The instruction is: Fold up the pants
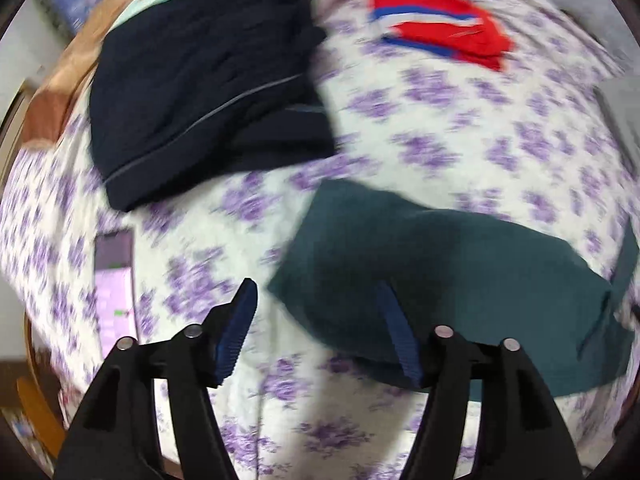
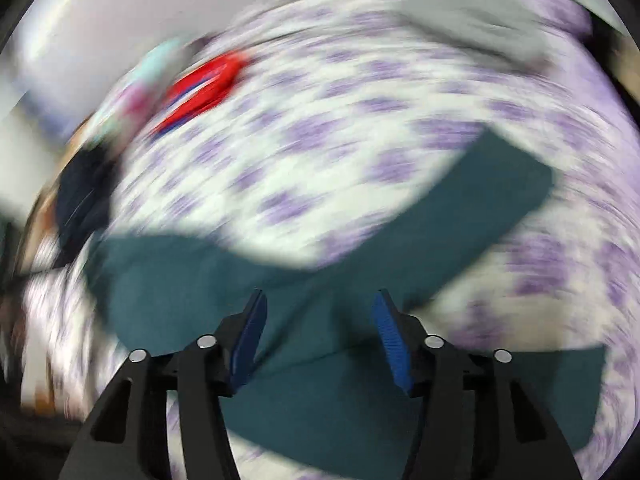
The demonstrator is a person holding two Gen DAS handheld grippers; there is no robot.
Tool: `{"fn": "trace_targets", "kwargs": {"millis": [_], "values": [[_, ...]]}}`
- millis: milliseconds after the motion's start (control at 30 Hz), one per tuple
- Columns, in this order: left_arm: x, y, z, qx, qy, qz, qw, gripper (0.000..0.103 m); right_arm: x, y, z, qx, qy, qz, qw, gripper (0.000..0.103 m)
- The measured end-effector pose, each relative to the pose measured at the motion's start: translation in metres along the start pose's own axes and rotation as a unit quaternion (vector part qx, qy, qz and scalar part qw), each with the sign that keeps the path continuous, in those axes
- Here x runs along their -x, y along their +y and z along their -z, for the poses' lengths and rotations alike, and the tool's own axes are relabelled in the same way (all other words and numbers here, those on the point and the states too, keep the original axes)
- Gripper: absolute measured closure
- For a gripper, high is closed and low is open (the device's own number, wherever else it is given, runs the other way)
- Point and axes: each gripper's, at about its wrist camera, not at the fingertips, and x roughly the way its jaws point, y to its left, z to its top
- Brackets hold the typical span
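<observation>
Dark teal pants [image 1: 460, 272] lie on a bed with a white and purple flowered sheet [image 1: 440, 120]. In the left wrist view they are at the lower right; my left gripper [image 1: 316, 292] is open and empty above their left corner, its right finger over the cloth. In the right wrist view the teal pants [image 2: 320, 360] spread across the bottom, with one leg reaching up right. My right gripper [image 2: 320, 300] is open and empty right over them. Both views are blurred.
A folded dark navy garment [image 1: 208, 92] lies at the upper left. A red, white and blue garment [image 1: 440, 28] lies at the far side of the bed. A phone [image 1: 114, 280] with a lit screen lies at the left. Grey cloth [image 2: 480, 12] sits at the far right.
</observation>
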Motion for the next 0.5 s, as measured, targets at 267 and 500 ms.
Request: {"fn": "trace_targets", "kwargs": {"millis": [267, 500], "values": [[-0.04, -0.058, 0.02, -0.067, 0.058, 0.032, 0.9956, 0.03, -0.012, -0.053, -0.038, -0.113, -0.037, 0.06, 0.991, 0.046], [-0.066, -0.065, 0.031, -0.065, 0.097, 0.036, 0.9925, 0.03, -0.065, -0.058, -0.093, -0.134, -0.017, 0.123, 0.983, 0.047]]}}
